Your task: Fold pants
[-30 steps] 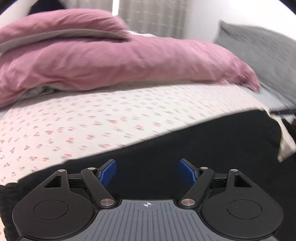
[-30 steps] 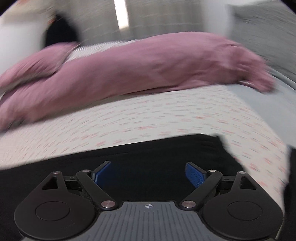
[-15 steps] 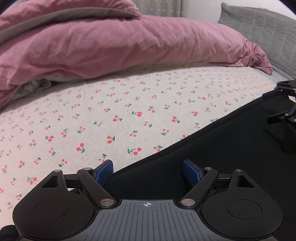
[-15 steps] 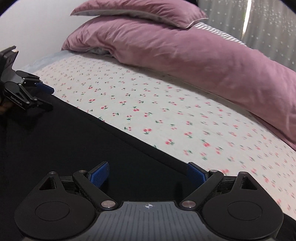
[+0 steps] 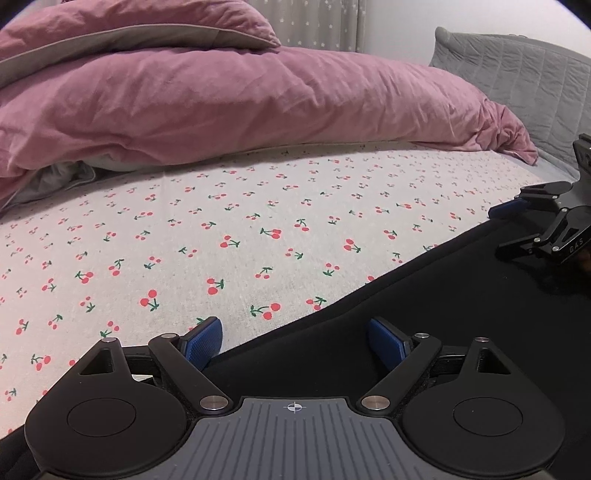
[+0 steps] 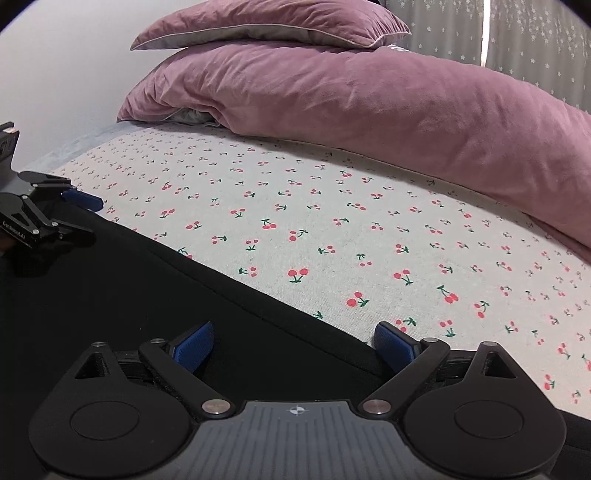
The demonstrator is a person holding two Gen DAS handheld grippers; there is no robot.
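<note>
Both claws have dropped closer to the bed since a second ago, and the blur is gone. The left claw (image 5: 295, 341) has just been opening wider, spread and gripping nothing, straddling the far edge of the black pants (image 5: 461, 295). The right claw (image 6: 295, 343) is hanging released too. The pants are lying flat on the cherry-print sheet (image 5: 221, 221), their long edge running from claw to claw.

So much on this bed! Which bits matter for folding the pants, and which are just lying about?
Part of the job:
black pants
left tongs, open
right tongs, open

Just lying about:
pink duvet
pink pillow
cherry-print sheet
grey headboard
starry curtain
</note>
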